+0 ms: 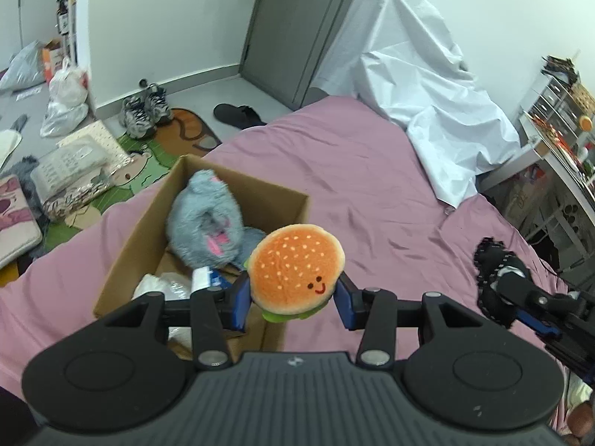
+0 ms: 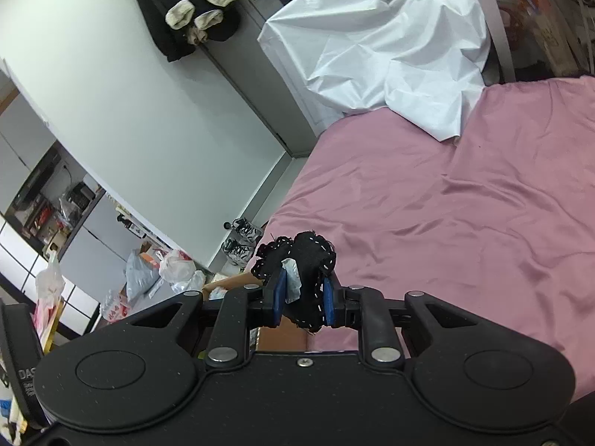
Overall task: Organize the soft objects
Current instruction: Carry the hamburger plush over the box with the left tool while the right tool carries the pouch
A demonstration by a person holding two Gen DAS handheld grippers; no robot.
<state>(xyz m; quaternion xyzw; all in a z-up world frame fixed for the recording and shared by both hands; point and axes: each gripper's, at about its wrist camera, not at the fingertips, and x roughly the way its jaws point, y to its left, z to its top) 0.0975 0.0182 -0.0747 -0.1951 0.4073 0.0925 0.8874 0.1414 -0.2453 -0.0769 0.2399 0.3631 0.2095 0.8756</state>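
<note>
A bed in a pink sheet is filling the near right, a crumpled white cover lying at its far end. A grey door is standing in the far pale wall. Sneakers, plastic bags and a green mat are crowding the grey floor at left.

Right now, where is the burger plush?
In the left wrist view, the burger plush sits clamped in the left hand-held gripper, above the cardboard box's near right corner.
</note>
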